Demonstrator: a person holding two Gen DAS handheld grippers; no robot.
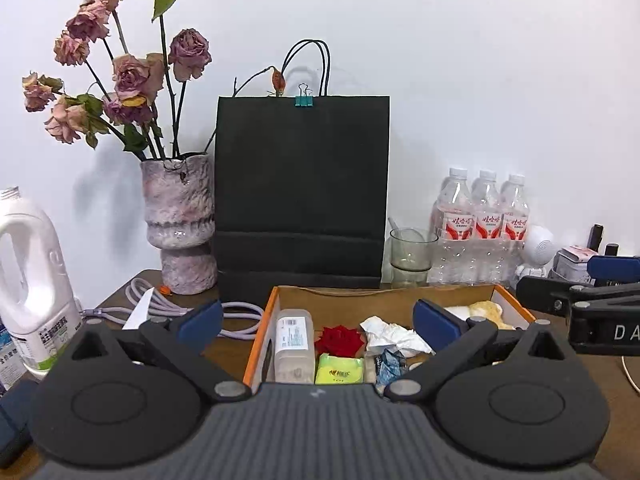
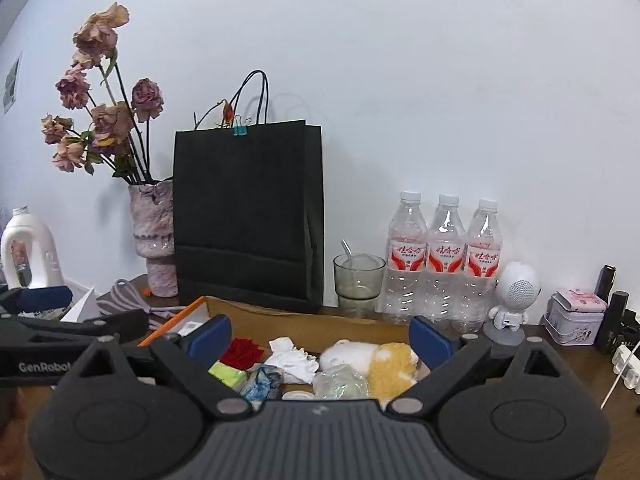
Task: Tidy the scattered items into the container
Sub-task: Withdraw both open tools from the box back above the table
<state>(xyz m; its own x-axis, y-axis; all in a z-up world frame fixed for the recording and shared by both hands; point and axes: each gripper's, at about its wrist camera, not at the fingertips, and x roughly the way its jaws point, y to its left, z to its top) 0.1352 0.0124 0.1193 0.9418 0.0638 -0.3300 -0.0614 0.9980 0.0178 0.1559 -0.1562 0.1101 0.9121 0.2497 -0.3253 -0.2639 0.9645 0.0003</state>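
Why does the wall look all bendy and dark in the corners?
Both wrist views use a fisheye lens: it rounds the picture, leaving dark corners. In the left wrist view the black bag looks fairly straight; in the right wrist view it leans. Its handles cast soft shadows on the wall.

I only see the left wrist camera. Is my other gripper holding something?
Observer: No. The right gripper is open, with nothing between its fingers.
Operator: What's next to the fluffy thing in the box?
Observer: A clear crumpled wrapper lies right in front of it.
Operator: Anything left of the flowers?
Observer: A small picture on the wall, near the view's edge.
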